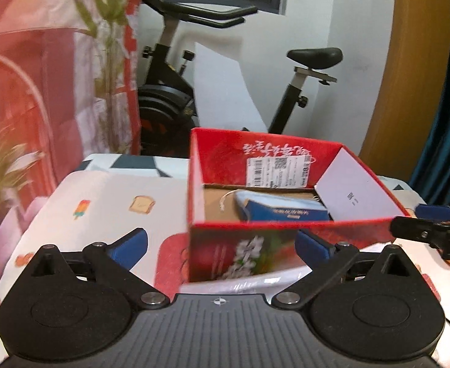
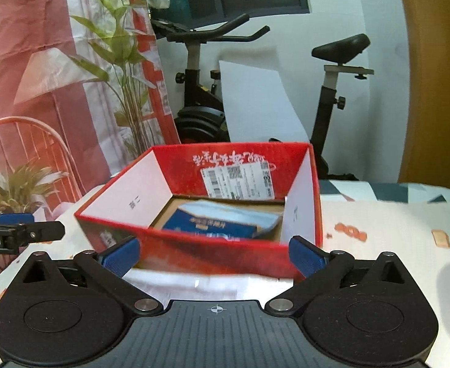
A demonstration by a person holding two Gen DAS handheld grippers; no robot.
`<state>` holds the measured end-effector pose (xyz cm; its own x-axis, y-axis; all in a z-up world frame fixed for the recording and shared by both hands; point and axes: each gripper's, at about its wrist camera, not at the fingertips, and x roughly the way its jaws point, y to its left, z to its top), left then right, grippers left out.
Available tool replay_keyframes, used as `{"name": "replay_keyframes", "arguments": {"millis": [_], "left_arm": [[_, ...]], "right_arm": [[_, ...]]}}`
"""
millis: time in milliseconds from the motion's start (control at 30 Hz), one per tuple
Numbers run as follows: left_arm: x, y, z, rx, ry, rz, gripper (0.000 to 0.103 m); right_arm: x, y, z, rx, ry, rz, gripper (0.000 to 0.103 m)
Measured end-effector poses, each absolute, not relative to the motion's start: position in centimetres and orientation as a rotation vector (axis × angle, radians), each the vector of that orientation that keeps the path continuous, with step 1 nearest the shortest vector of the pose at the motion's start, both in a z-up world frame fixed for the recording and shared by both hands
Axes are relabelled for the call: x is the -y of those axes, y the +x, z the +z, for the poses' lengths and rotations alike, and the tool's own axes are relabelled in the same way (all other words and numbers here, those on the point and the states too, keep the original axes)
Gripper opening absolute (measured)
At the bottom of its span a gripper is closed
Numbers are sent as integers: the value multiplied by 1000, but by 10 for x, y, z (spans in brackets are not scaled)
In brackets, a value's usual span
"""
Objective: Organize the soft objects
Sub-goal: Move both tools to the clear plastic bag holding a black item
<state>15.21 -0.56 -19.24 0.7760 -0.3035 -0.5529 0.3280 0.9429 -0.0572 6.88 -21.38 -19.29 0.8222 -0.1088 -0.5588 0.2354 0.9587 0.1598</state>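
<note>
L gripper: jaws spread wide, nothing between the blue pads, held level and low over the table, pointing at the near wall of the red box. R gripper: same pose, jaws wide apart and empty, level, aimed at the box's near wall from the other side. Each gripper's tip shows at the edge of the other's view, so the two sit side by side w/ the box just ahead of both.

Box is open-topped, resting on the patterned tablecloth. Inside on the cardboard floor lies a blue-and-white soft pack, prob. face masks, though blur makes that hard to confirm. White shipping label on the far inner wall.

Behind the table: exercise bike, green plant, pink backdrop.
</note>
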Motion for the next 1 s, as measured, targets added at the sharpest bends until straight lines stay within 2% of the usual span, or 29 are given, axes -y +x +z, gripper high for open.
{"name": "replay_keyframes", "arguments": {"millis": [533, 1000], "left_arm": [[-13, 90, -212, -578, 20, -266, 103], [-19, 85, -228, -604, 10, -226, 103]], "right_arm": [[174, 14, -228, -612, 195, -215, 103], [174, 15, -246, -650, 205, -217, 103]]}}
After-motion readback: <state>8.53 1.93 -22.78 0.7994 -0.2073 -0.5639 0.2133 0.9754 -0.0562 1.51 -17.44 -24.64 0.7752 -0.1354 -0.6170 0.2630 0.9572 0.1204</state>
